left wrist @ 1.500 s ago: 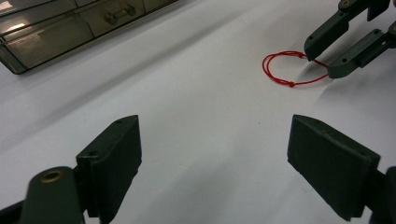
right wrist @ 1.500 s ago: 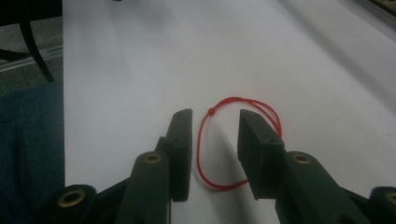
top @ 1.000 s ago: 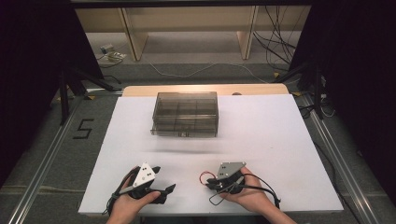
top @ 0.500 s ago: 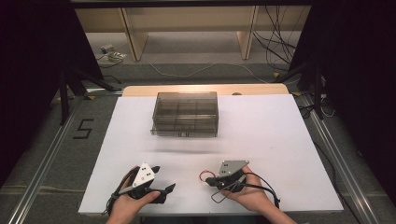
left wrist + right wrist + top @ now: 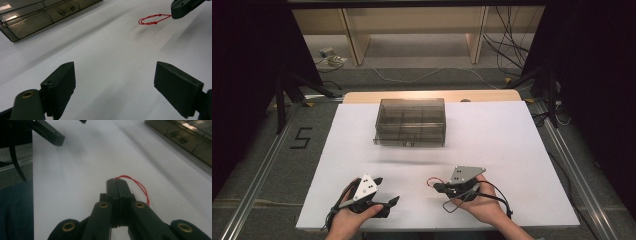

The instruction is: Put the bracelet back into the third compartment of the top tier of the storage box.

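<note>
A thin red string loop (image 5: 140, 186) sticks out from the tips of my right gripper (image 5: 116, 181), whose jaws are pressed together on one end of it. In the high view the right gripper (image 5: 438, 188) lies low over the white table near its front edge, with the red loop (image 5: 431, 181) at its tip pointing left. From the left gripper view the loop (image 5: 155, 22) hangs just above the table at the right gripper's tip (image 5: 178, 10). My left gripper (image 5: 387, 189) rests at the front left, its jaws (image 5: 117, 85) wide apart with nothing between them.
A smoky transparent compartment box (image 5: 410, 122) stands at the middle of the white board (image 5: 492, 135), far from both grippers; it is also in the left gripper view (image 5: 37, 17) and the right gripper view (image 5: 185, 137). Rails, cables and shelving lie beyond the table.
</note>
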Available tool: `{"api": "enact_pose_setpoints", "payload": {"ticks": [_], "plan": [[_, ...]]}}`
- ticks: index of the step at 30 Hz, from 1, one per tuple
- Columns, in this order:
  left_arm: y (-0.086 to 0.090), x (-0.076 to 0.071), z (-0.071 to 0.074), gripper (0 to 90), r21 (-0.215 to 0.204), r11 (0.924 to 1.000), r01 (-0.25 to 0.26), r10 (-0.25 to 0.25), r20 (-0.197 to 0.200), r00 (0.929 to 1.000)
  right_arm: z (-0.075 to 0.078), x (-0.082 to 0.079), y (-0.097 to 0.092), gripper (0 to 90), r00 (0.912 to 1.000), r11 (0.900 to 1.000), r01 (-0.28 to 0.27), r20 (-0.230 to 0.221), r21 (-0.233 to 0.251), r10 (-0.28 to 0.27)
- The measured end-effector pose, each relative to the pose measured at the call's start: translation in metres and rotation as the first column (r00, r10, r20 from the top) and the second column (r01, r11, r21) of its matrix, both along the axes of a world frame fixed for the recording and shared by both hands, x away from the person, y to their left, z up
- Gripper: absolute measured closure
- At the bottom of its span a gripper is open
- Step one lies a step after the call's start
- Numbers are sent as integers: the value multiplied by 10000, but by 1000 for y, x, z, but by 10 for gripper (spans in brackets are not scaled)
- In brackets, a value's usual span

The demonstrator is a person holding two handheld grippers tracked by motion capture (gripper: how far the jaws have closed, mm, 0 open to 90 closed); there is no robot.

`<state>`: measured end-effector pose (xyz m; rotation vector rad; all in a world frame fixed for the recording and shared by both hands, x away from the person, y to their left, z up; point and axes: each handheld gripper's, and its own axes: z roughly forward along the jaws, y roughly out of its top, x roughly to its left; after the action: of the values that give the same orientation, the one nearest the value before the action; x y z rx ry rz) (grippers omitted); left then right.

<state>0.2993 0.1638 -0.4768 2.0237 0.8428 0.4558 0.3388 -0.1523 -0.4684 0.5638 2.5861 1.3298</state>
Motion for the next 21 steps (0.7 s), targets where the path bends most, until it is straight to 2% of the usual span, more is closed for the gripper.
{"api": "enact_pose_setpoints", "payload": {"ticks": [21], "plan": [[2,2,0,180,40,9998,-216,215,91,9997,17,6,-4,900,9987,9991,276,417,327,-289]]}}
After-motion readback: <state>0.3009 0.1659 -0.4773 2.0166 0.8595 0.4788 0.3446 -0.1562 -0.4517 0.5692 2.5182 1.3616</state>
